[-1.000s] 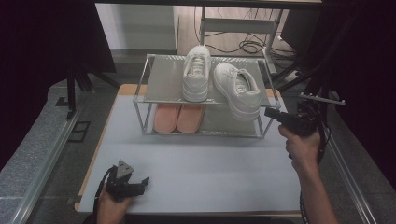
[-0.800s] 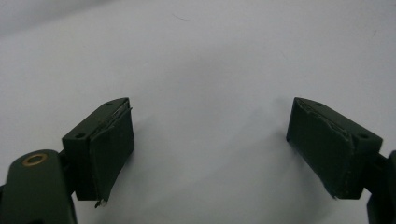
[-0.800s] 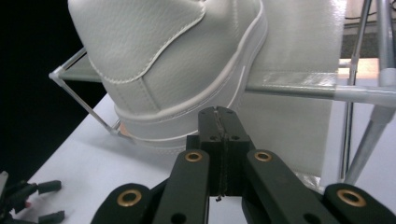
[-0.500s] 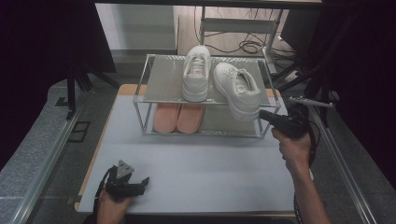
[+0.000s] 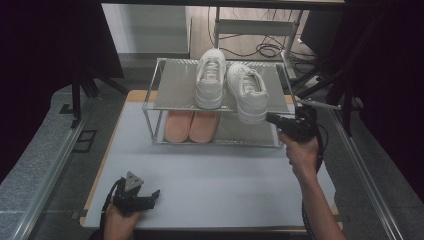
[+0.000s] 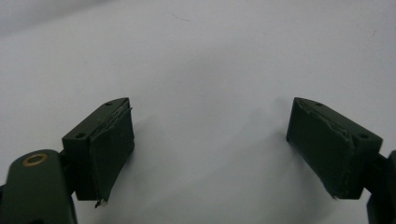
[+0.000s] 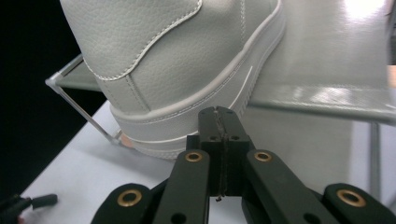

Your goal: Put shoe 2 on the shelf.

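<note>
Left gripper (image 5: pixel 150 196) is held low over the pale grey table (image 5: pixel 210 175), jaws wide and empty, unmoved. The right white leather sneaker (image 5: pixel 247 97) overhangs the metal rack's (image 5: pixel 175 90) upper shelf edge. Right gripper (image 5: pixel 270 118), jaws pressed together and empty, has been brought against the heel (image 7: pixel 187 93); a push back is judged imminent.

1. The high view looks forward and down over the table (image 5: pixel 215 175) and far shoe rack (image 5: pixel 165 82).
2. The left gripper view stares close at the tabletop.
3. The right gripper view faces the right white sneaker's (image 7: pixel 177 60) heel closely, shared with the high view (image 5: pixel 247 95).
</note>
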Motion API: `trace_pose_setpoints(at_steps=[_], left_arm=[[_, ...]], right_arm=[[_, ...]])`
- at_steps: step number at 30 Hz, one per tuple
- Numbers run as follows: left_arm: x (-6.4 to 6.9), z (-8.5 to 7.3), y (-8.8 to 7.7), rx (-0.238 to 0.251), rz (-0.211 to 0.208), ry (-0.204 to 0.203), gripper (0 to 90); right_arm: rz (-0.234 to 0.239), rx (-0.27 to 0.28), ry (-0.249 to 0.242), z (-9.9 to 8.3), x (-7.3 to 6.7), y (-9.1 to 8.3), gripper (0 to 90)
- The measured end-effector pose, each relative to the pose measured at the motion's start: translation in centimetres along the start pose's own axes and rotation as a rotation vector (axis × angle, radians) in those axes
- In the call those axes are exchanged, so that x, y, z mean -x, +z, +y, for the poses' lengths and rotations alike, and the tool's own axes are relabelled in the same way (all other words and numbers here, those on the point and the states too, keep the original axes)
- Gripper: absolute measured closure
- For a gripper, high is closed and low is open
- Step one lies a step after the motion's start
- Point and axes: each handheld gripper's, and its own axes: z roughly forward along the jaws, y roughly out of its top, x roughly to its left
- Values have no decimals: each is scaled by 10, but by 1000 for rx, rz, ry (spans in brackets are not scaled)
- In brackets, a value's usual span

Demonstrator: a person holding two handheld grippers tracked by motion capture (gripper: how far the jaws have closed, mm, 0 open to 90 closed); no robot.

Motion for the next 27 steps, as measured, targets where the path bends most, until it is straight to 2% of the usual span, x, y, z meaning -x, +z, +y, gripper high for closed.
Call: trace_pose_setpoints(at_steps=[3, 9, 13, 16, 19, 27], left_arm=[[0, 0, 0, 0, -1, 0, 149], [0, 0, 0, 1, -2, -1, 150], [0, 0, 0, 1, -2, -2, 149], [0, 0, 0, -3, -3, -2, 150], [0, 0, 0, -3, -2, -1, 149], [0, 0, 0, -3, -2, -2, 150]], right_arm=[[-11, 3, -2, 1, -6, 11, 900], [-24, 8, 4, 4, -10, 20, 900], [-19, 14, 16, 6, -10, 23, 900], [-44, 26, 26, 7, -6, 26, 900], [-41, 33, 54, 8, -1, 31, 900], [0, 23, 50, 2, -1, 26, 900]])
